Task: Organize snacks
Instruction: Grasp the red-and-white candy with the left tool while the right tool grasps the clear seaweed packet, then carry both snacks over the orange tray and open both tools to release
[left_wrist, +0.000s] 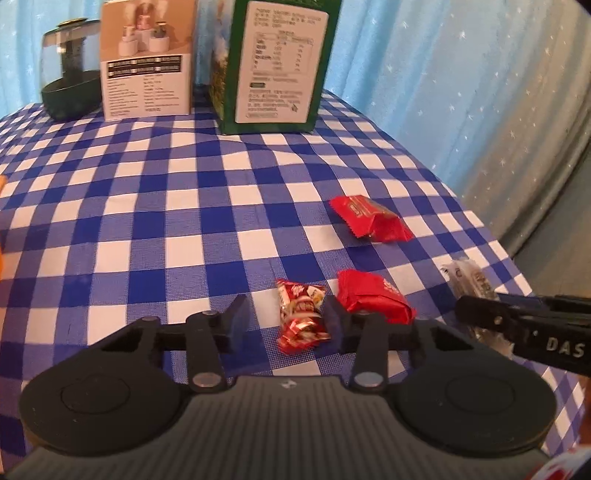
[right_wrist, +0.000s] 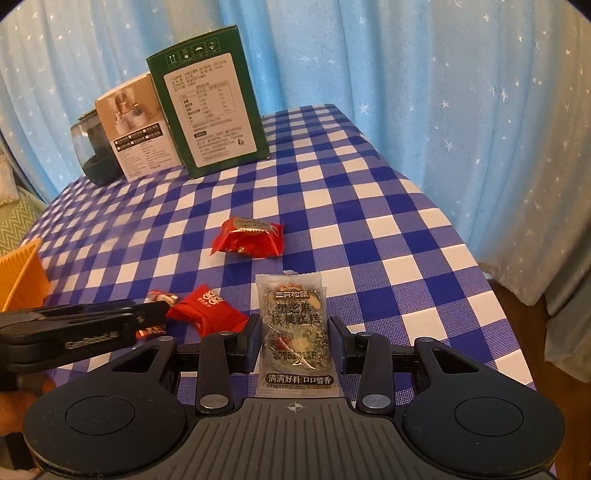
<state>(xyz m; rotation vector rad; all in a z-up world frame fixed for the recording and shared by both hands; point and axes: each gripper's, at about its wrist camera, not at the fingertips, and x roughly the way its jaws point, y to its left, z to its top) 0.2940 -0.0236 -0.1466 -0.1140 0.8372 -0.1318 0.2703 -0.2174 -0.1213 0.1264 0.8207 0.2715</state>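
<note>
Black jaws of the right gripper (right_wrist: 297, 341) are closed on the clear sesame-cake packet (right_wrist: 294, 332), the left gripper (left_wrist: 282, 319) brackets a foil candy (left_wrist: 301, 317) ungripped, and two red packets (left_wrist: 369, 218) are left unsorted on the checked cloth (left_wrist: 147, 221).

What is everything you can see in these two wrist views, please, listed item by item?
tablecloth: one, blue and white check, covering the table
curtain: one, pale blue with white stars, behind the table
green box: one, upright at the far edge
beige box: one, left of the green box
domed device: one, dark green with a clear top, far left
orange basket: one, at the left edge, partly seen
red packets: two, one mid-table, one nearer
red-and-white candy: one, between the left gripper's fingers
clear packet: one, dark filling, in the right gripper
left gripper: black, open around the candy
right gripper: black, closed on the clear packet
</note>
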